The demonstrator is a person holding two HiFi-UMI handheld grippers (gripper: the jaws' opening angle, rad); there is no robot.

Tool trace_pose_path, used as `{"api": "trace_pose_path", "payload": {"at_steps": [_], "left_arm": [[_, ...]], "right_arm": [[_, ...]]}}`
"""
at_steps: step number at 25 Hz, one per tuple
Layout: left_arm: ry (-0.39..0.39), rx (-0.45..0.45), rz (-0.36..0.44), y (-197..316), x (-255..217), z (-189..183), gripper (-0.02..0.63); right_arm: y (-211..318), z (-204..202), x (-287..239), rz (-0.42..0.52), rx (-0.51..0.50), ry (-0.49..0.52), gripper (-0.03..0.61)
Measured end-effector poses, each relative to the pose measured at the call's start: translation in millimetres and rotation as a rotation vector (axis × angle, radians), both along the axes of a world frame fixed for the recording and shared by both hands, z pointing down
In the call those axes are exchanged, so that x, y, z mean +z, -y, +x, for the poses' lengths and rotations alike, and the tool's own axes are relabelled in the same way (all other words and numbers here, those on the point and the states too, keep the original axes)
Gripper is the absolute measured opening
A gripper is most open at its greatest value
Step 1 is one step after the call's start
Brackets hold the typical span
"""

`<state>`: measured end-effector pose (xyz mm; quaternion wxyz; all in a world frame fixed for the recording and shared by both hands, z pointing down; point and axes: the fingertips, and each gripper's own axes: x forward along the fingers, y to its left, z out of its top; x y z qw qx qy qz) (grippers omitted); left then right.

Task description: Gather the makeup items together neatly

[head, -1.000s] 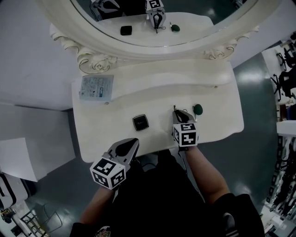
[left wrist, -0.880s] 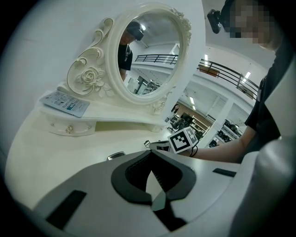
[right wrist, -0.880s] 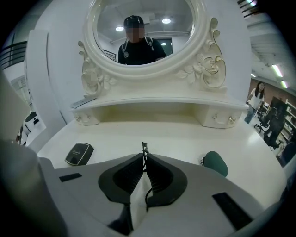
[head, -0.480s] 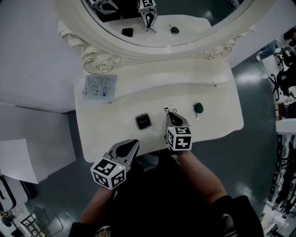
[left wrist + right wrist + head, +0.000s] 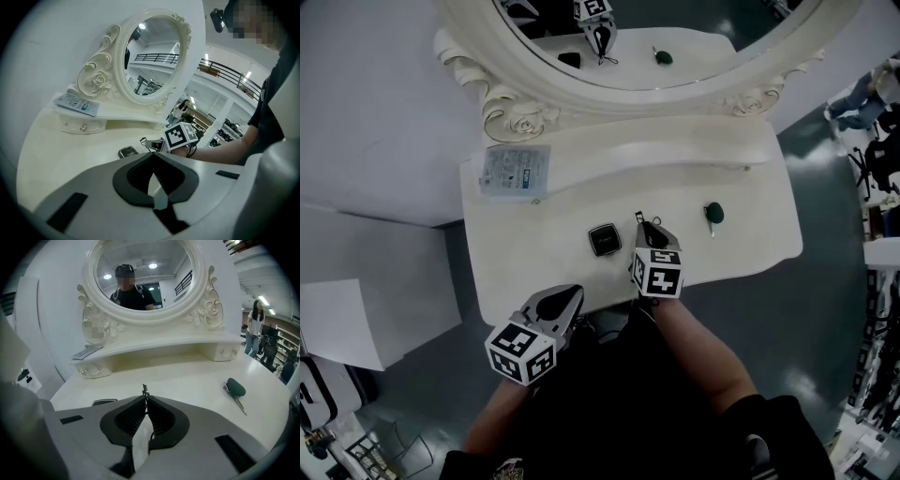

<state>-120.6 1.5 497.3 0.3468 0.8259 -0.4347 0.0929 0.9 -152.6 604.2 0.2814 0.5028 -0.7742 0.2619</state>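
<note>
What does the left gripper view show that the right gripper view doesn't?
Only the left gripper view: the marker cube on the right tool and the person's forearm. Only the right gripper view: the green hair clip. Both: the mirror, the packet on the shelf, the black compact, and the thin dark pin on which the right tool's jaws have just been closing.

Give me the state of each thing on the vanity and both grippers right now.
Right gripper: shut on the thin dark item; jaws have just been closing.
Thin dark item: pinched at the tips, end sticking out.
Left gripper: shut, empty, at the table's front edge.
Black compact: closed, flat on the table beside the right gripper.
Green clip: lying on the table, far right.
Packet: flat on the upper shelf.
</note>
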Motion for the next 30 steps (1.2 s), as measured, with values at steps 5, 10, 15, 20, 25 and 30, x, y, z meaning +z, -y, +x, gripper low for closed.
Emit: {"api": "trace_pose_path", "payload": {"at_steps": [5, 10, 15, 20, 25, 30], "left_arm": [[0.008, 0.006, -0.004, -4.9, 1.7, -12.0, 0.008], [0.013, 0.01, -0.004, -6.8, 1.7, -20.5, 0.008], [0.012, 0.011, -0.008, -7.8, 3.7, -25.8, 0.008], [0.012, 0.013, -0.006, -8.0, 2.7, -27.9, 0.008], [0.007, 0.015, -0.006, -7.3, 3.5, -27.8, 0.008], [0.001, 0.03, 0.003, -4.6, 2.1, -19.4, 0.008]], "right_arm": [[0.8, -6.2, 3.2, 0.007, 0.009, -0.008, 0.043], [-0.9, -10.9, 4.8, 0.018, -0.008, -0.033, 0.043], [-3.2, -12.3, 11.6, 0.0, -0.028, -0.047, 0.044], [-3.5, -14.0, 12.3, -0.003, -0.053, -0.051, 0.044], [-4.6, -17.1, 12.7, -0.008, -0.083, -0.046, 0.046], [-9.4, -18.1, 0.7, 0.016, -0.115, -0.013, 0.068]]}}
